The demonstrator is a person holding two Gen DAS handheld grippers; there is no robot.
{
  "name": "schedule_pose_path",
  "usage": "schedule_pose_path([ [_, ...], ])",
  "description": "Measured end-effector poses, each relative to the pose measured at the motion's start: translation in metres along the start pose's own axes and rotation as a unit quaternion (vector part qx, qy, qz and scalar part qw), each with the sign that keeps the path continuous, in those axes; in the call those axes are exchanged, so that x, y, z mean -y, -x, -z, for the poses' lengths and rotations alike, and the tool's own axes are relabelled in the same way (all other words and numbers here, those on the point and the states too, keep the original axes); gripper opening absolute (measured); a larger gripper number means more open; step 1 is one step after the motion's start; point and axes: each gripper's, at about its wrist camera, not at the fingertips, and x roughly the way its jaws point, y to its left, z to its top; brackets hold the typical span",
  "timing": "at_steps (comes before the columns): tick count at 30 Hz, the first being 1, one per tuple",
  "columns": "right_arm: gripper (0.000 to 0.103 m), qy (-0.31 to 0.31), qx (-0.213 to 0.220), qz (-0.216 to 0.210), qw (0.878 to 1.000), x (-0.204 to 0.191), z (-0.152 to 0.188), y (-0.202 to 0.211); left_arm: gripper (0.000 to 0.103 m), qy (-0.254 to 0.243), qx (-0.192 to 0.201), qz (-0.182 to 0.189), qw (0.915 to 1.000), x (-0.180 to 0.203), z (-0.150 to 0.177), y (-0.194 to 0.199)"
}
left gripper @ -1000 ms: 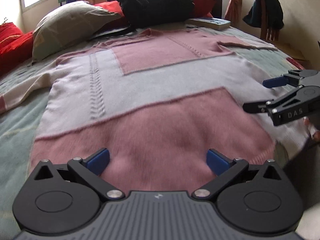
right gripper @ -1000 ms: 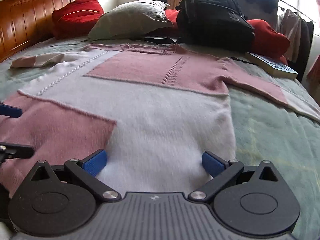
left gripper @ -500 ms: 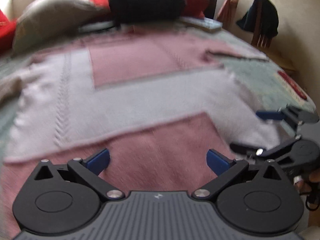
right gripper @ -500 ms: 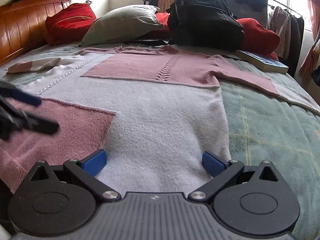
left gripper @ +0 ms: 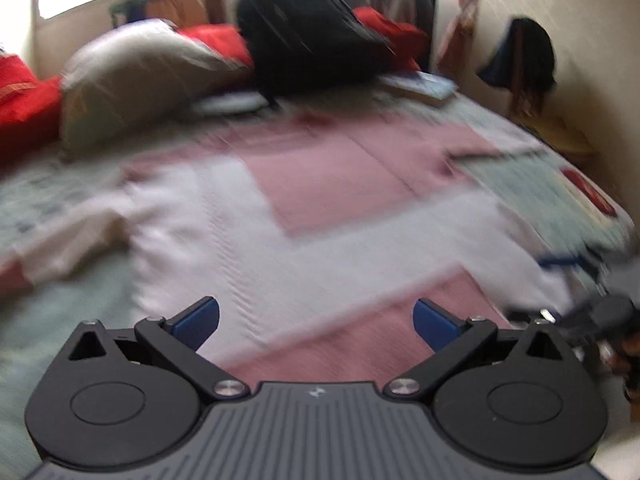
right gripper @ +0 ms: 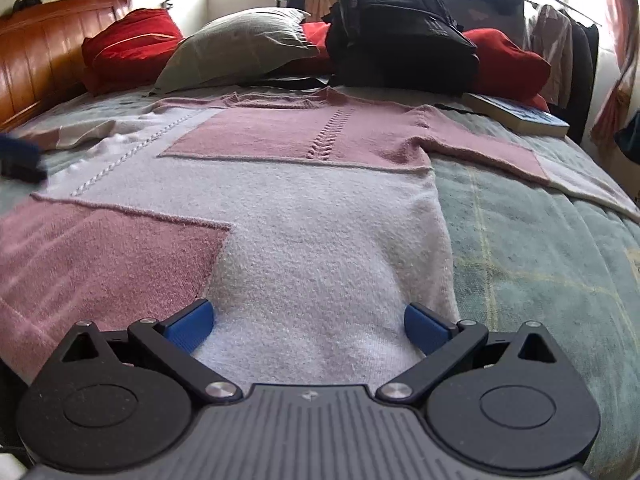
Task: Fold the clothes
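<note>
A pink and white block-pattern sweater [right gripper: 304,208] lies flat on the bed, sleeves spread to both sides; it also fills the blurred left wrist view [left gripper: 320,240]. My right gripper [right gripper: 308,326] is open over the white panel near the hem, blue pads wide apart. My left gripper [left gripper: 316,318] is open above the sweater's pink and white lower part, nothing between its fingers. The right gripper [left gripper: 568,276] shows blurred at the right edge of the left wrist view. A blurred blue pad of the left gripper [right gripper: 18,158] sits at the far left of the right wrist view.
A green quilt [right gripper: 532,248] covers the bed. At the head lie a grey pillow [right gripper: 236,48], red cushions [right gripper: 132,40], a black backpack [right gripper: 396,36] and a book [right gripper: 520,114]. A wooden headboard [right gripper: 36,68] stands left; a chair with clothes [left gripper: 520,64] by the wall.
The left gripper has swung quickly leftward and upward across the sweater, blurring its view. The right gripper has edged forward slightly. Both stay open.
</note>
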Motion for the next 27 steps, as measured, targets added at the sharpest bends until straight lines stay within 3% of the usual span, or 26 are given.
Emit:
schedule_pose_path([
  [6, 0.103, -0.012, -0.013, -0.001, 1.0, -0.005, -0.009, 0.002, 0.102, 0.024, 0.033, -0.059, 0.9975, -0.089, -0.033, 0.024],
  [15, 0.103, -0.028, 0.013, -0.043, 0.999, -0.032, -0.045, 0.004, 0.102, 0.161, 0.037, -0.098, 0.9814, -0.238, -0.031, 0.018],
  [18, 0.103, -0.02, 0.016, -0.042, 0.999, -0.047, -0.058, -0.003, 0.102, 0.198, 0.028, -0.083, 0.9762, -0.27, -0.035, -0.003],
  [21, 0.103, -0.015, 0.017, -0.037, 0.999, -0.059, -0.066, -0.011, 0.102, 0.221, 0.025, -0.041, 0.9741, -0.279, -0.047, -0.033],
  [27, 0.103, -0.002, -0.003, -0.02, 1.0, -0.07, -0.074, -0.032, 0.102, 0.23, -0.021, 0.077, 0.97, -0.248, -0.074, -0.118],
])
